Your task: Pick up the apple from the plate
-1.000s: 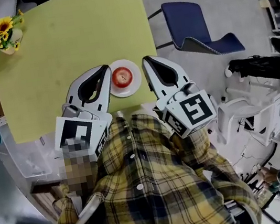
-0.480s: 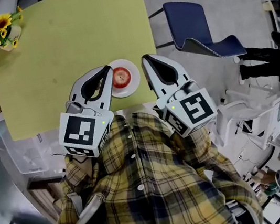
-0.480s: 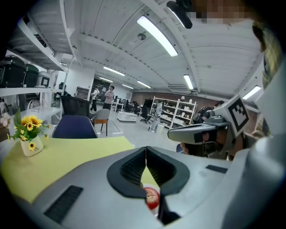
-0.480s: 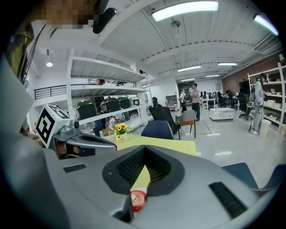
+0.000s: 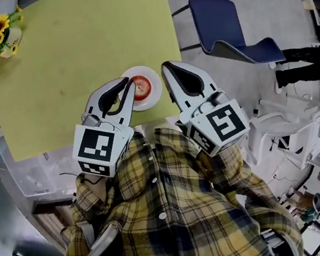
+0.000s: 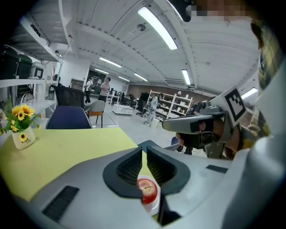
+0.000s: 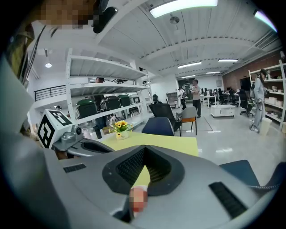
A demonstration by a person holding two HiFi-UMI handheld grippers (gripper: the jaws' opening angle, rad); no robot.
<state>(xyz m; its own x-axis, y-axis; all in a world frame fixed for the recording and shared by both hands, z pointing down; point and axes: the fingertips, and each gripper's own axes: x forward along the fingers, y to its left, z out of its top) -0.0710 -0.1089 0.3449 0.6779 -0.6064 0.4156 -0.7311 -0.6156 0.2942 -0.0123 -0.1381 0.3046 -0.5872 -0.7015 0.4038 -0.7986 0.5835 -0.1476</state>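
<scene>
Now we approach: left gripper [image 5: 129, 84] and right gripper [image 5: 166, 67], both with jaws closed and empty, flank the apple [image 5: 141, 87] on its white plate [image 5: 154, 97]; next we must open one around it.

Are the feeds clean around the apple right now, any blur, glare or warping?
Head view: sharp, no glare, apple clear on the plate; fisheye bends the table edges. Left gripper view: heavy wide-angle warping, bright ceiling lights, apple crisp beyond the shut jaws. Right gripper view: a blurred patch covers the spot under the jaws.
</scene>
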